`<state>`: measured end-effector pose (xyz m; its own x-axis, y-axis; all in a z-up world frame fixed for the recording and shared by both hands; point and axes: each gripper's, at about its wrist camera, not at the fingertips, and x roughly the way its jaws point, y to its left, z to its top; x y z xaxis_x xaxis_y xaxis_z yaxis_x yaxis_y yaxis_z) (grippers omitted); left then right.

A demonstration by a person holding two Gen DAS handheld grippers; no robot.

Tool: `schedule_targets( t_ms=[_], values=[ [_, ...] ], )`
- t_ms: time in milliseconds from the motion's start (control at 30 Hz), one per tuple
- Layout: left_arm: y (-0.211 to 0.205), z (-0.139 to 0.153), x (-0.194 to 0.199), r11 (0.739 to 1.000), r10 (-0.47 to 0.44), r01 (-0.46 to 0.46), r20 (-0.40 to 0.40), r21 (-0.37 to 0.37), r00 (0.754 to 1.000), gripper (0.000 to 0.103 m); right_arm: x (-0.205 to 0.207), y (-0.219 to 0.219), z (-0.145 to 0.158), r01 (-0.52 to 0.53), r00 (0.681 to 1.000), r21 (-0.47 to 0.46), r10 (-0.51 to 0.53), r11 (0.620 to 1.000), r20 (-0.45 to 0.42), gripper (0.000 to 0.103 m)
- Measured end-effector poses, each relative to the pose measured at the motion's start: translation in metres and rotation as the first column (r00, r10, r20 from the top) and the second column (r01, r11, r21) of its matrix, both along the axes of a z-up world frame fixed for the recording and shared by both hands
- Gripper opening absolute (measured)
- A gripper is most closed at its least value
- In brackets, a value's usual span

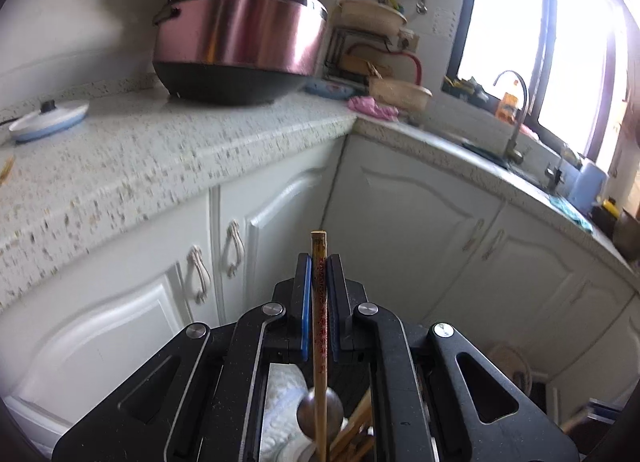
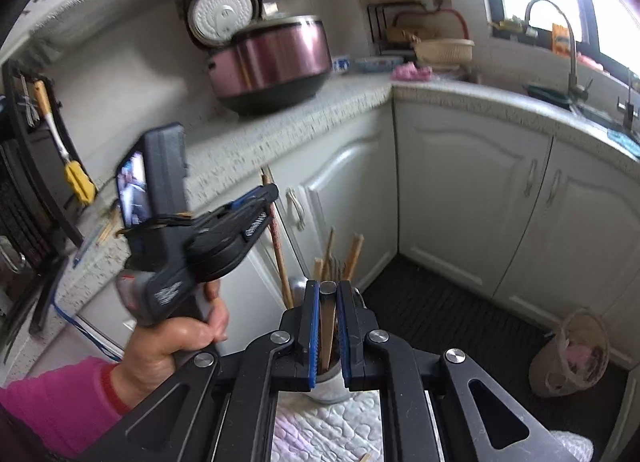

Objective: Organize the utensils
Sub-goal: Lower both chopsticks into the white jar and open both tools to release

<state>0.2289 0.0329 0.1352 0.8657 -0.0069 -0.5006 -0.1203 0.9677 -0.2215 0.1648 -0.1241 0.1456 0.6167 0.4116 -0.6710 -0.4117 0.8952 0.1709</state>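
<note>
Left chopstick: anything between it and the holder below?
Nothing separate blocks it. The left gripper is shut on the chopstick, whose lower end drops toward the utensil holder. Only the chopsticks already standing inside and a spoon crowd the opening.

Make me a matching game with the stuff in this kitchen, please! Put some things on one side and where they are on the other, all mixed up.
Things:
1. rice cooker
2. patterned chopstick
3. pink cloth
4. clear plastic cup

Places:
A. on the floor by the cupboards
B. on the countertop, lid up
C. between the left gripper pads
D. in the counter corner, beside a beige basket

Pairs: 1-B, 2-C, 3-D, 4-A
</note>
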Motion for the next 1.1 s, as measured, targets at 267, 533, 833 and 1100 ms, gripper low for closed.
schedule_targets(
  t_ms=[267,533,833,1100],
  values=[
    [0.008,-0.015,-0.019,0.999,-0.034,0.032,-0.084,-0.025,0.996,0.007,0.013,-0.010,-0.039,0.051,0.994,0.043,-0.047,0.998,-0.099,0.008],
    [0.016,-0.018,-0.052,0.996,-0.075,0.069,-0.113,-0.052,0.991,0.041,-0.004,-0.024,-0.043,0.100,0.988,0.073,-0.091,0.992,-0.121,0.034],
    [0.011,-0.022,-0.091,0.996,-0.092,0.090,-0.135,-0.017,0.987,0.048,-0.043,-0.029,-0.046,0.116,0.987,0.067,-0.107,0.991,-0.123,0.043],
    [-0.009,-0.034,-0.122,0.991,-0.120,0.127,-0.180,0.028,0.976,0.050,-0.078,-0.037,-0.062,0.149,0.978,0.014,-0.145,0.989,-0.147,0.044]
  ],
)
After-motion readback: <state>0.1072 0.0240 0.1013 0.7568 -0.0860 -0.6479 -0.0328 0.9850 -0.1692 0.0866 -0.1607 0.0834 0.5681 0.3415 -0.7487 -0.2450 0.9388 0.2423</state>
